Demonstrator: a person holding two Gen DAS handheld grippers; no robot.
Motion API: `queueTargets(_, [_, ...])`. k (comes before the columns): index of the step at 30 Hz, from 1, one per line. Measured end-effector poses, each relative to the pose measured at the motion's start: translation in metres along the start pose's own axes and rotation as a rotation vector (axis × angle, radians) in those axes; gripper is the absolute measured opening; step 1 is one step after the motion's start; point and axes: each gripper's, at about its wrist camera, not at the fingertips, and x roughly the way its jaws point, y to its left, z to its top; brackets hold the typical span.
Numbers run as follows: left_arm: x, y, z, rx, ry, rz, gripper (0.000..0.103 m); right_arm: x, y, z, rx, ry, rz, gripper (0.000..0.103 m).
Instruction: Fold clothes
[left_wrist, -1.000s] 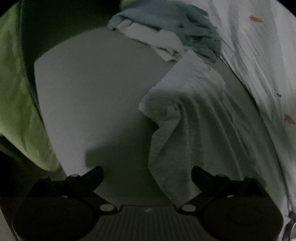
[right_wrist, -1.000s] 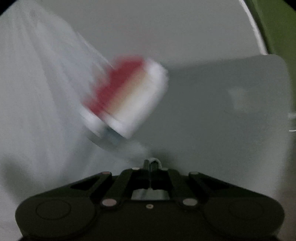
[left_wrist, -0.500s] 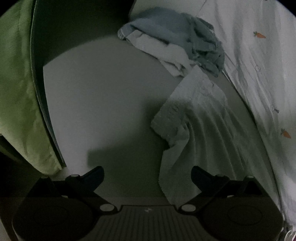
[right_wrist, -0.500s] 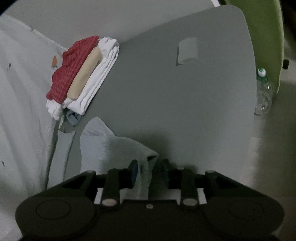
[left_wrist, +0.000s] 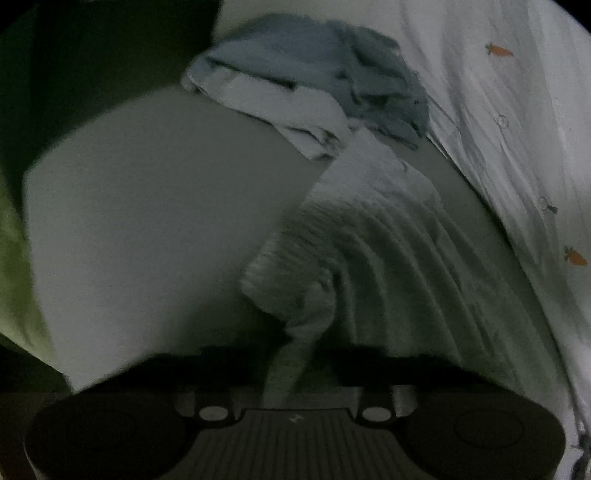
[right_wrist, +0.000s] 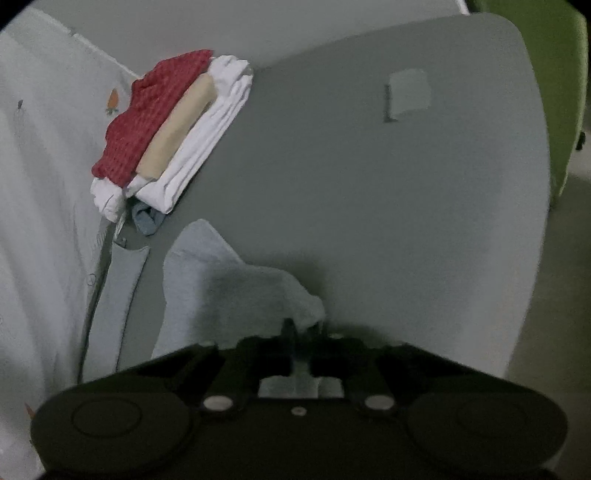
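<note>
A pale ribbed towel (left_wrist: 369, 240) lies crumpled on the grey table (left_wrist: 147, 221). In the left wrist view a bunched edge of it runs down between the dark fingers. My left gripper (left_wrist: 291, 365) has its jaws closing, and the pads pinch that edge. In the right wrist view the same towel (right_wrist: 229, 288) spreads in front of the fingers. My right gripper (right_wrist: 301, 332) has its jaws closing too, with a towel corner pressed between the tips.
A heap of blue-grey and white clothes (left_wrist: 314, 81) sits at the table's far end. A folded stack of red, beige and white cloth (right_wrist: 166, 133) rests by a white carrot-print sheet (left_wrist: 517, 129). A green chair (right_wrist: 554, 74) stands beyond the table edge.
The left jaws went from wide open to closed on the towel's edge as the gripper slid toward it. The right jaws opened around the towel corner, then closed on it.
</note>
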Motion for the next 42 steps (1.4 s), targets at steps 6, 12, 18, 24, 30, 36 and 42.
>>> queueTargets(6, [-0.015,-0.024,0.036,-0.019,-0.111,-0.068,0.001,-0.015,0.054,0.037,-0.050,-0.088,0.150,0.002])
queueTargets(12, [-0.075,-0.063,0.083,0.080,-0.287,-0.213,0.001,-0.067,0.119,0.068,-0.161,-0.225,0.393,0.002])
queueTargets(18, [-0.105,-0.046,0.073,0.136,-0.332,-0.184,0.001,-0.096,0.090,0.053,-0.164,-0.263,0.380,0.002])
queueTargets(24, [-0.074,0.020,0.024,0.065,-0.195,0.021,0.001,-0.055,0.005,0.008,-0.081,-0.099,0.131,0.002])
queueTargets(30, [-0.058,0.043,0.006,0.002,-0.140,0.082,0.001,-0.035,-0.037,-0.016,-0.003,-0.009,0.044,0.002])
queueTargets(36, [-0.053,0.036,0.015,-0.028,-0.150,0.067,0.001,-0.040,-0.028,-0.011,-0.001,-0.020,0.072,0.002])
queueTargets(42, [-0.067,0.028,0.024,-0.074,-0.189,-0.001,0.001,-0.058,0.005,0.005,-0.002,-0.075,0.190,0.002])
